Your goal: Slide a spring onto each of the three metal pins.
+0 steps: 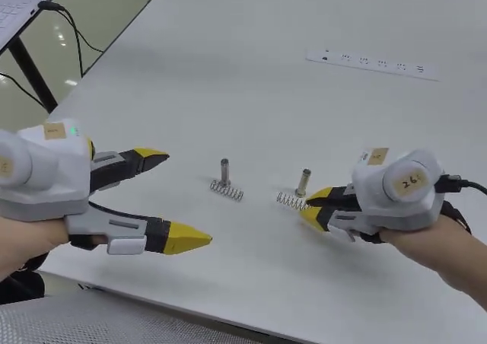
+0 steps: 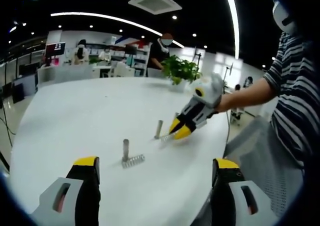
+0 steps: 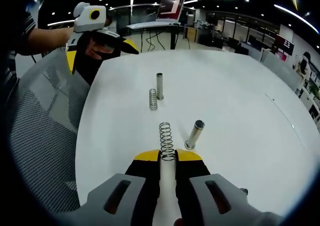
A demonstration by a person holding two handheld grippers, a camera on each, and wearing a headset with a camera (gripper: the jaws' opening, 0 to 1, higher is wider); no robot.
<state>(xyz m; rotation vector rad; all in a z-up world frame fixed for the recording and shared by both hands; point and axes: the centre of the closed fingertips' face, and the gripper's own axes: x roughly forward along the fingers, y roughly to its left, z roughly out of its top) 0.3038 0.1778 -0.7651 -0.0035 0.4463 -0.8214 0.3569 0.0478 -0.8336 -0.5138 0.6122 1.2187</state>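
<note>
On the white worktop (image 1: pixel 251 55) no spring is sitting on a pin yet: the left pin (image 1: pixel 224 170) is standing bare, its spring (image 1: pixel 227 189) lying alongside. The right gripper (image 1: pixel 307 206) is pinching the other spring (image 1: pixel 290 200) beside the right pin (image 1: pixel 303 182), while the left gripper (image 1: pixel 189 199) is hovering, fingers spread.

White desk (image 1: pixel 251 47) carrying pins and springs
A left pin (image 1: pixel 224 170) and a right pin (image 1: pixel 303 182) are standing on it, a left spring (image 1: pixel 227 189) and a right spring (image 1: pixel 290 200) lying just beside them; a power strip (image 1: pixel 371 64) is lying well apart.
</note>
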